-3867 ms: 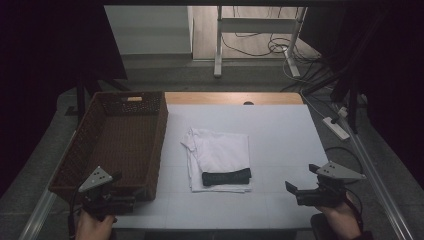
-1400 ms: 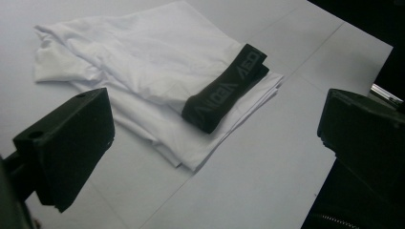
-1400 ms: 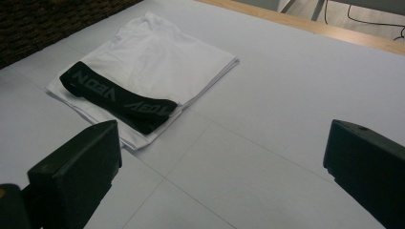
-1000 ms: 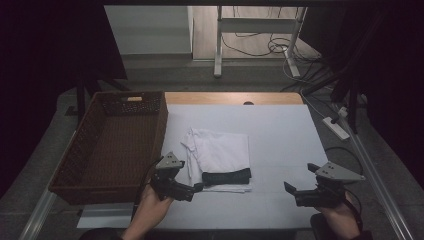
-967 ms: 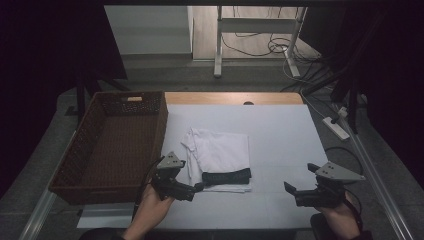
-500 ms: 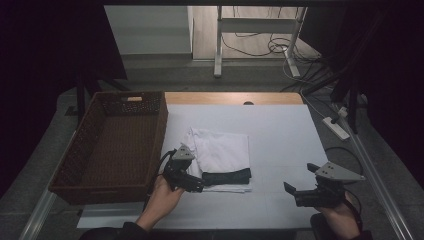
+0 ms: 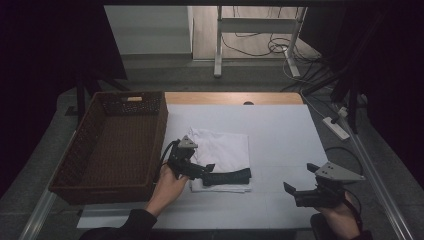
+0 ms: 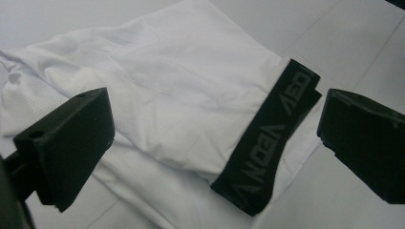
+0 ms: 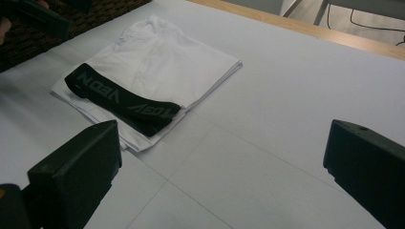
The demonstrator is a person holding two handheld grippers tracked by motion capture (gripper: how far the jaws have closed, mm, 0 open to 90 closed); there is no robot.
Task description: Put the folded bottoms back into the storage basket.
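From above, the left claw [image 7: 207, 169] sits at the folded white garment [image 7: 225, 152] beside the basket [image 7: 90, 145], having crossed the bench [image 7: 285, 130] from the near-left corner. Its own view shows jaws apart, straddling the black waistband [image 8: 267, 143]. The right claw [image 9: 219, 191], spread, idles near-right.

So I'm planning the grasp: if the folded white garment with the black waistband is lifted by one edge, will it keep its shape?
Probably not. The folded white fabric garment looks thin and soft, with wrinkled layered edges, so it would likely droop and unfold. Its black lettered waistband seems thicker, maybe a firmer hold. It looks light and may slide on the smooth white table.
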